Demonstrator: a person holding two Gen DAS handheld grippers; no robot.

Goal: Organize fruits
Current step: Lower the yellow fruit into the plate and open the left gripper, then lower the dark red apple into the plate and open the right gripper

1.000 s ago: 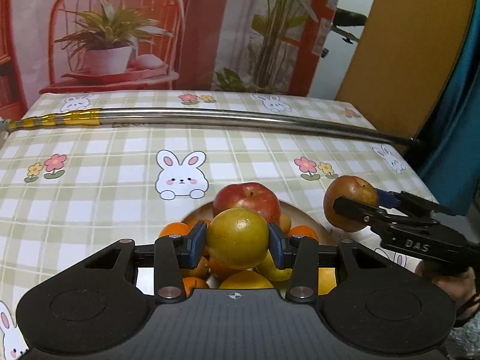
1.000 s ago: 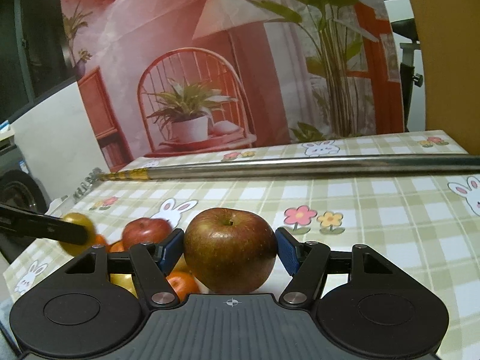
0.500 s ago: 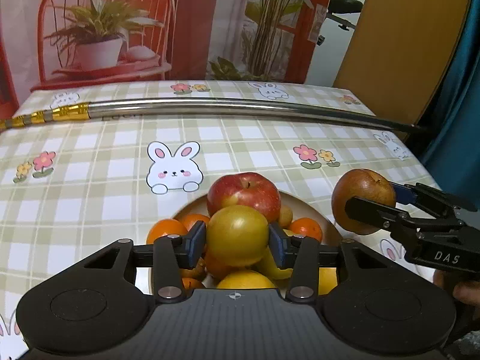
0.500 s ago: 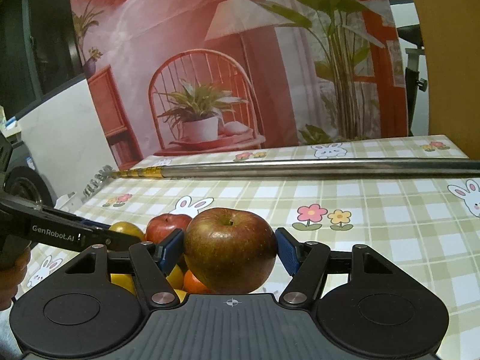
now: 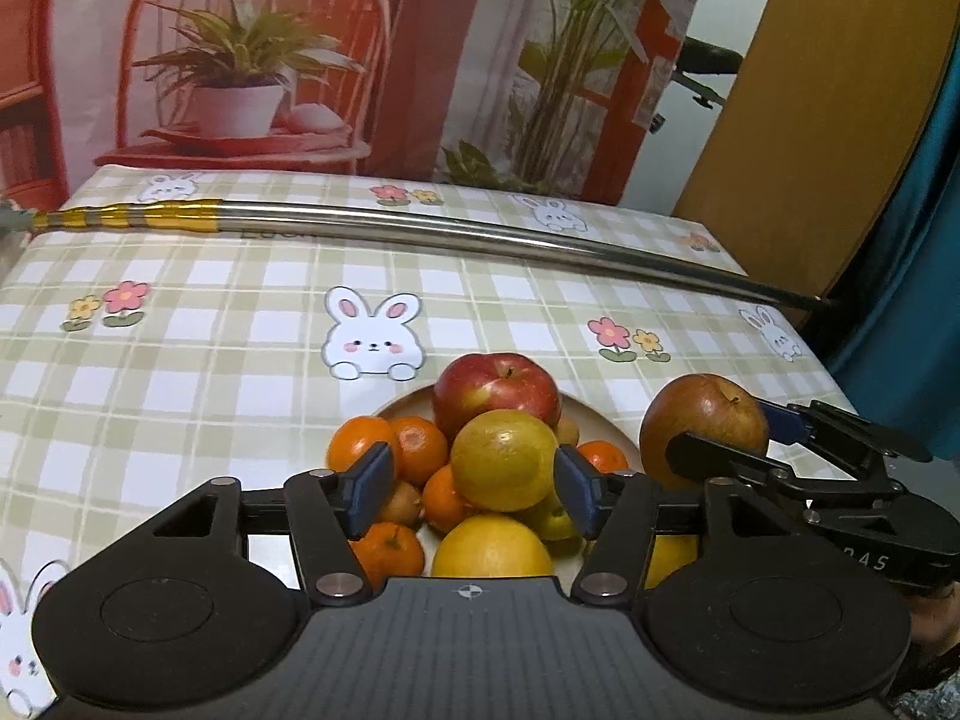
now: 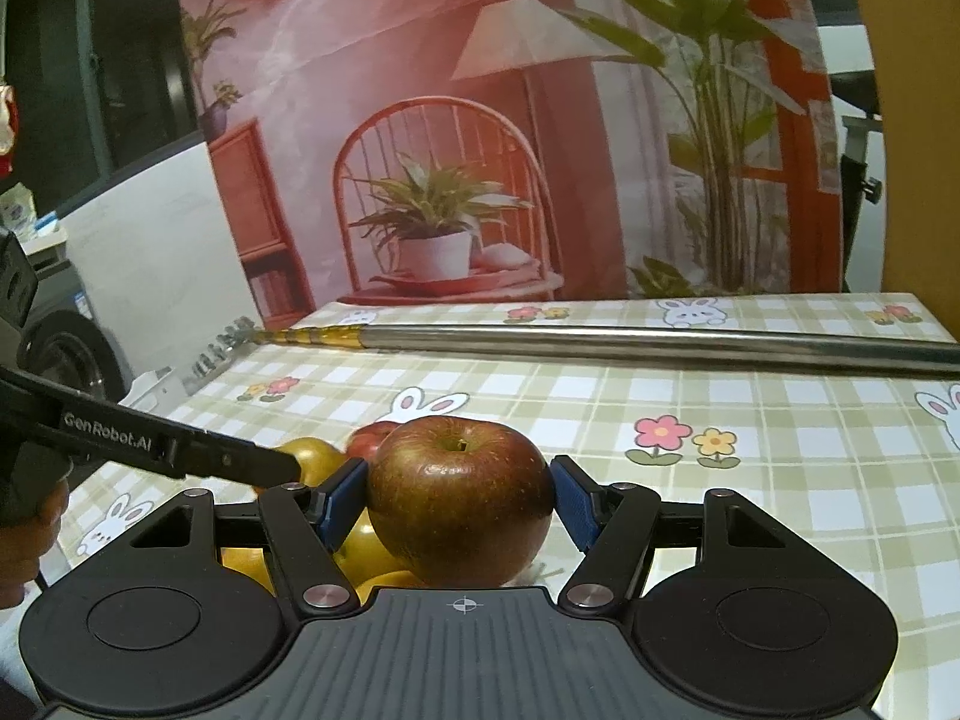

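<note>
My left gripper [image 5: 474,489] is opening around the yellow fruit [image 5: 503,459], pads clear, atop the plate [image 5: 401,407]. My right gripper [image 5: 729,438] clamps an apple [image 5: 702,414].

Left wrist view looking forward and down over its own left hand-held gripper [image 5: 474,480], close above the fruit plate [image 5: 600,420], right wrist view lower and flatter across the table [image 6: 750,510], both sharing metal pole [image 5: 480,237], printed backdrop [image 6: 450,180], each other's hand-held gripper.
</note>
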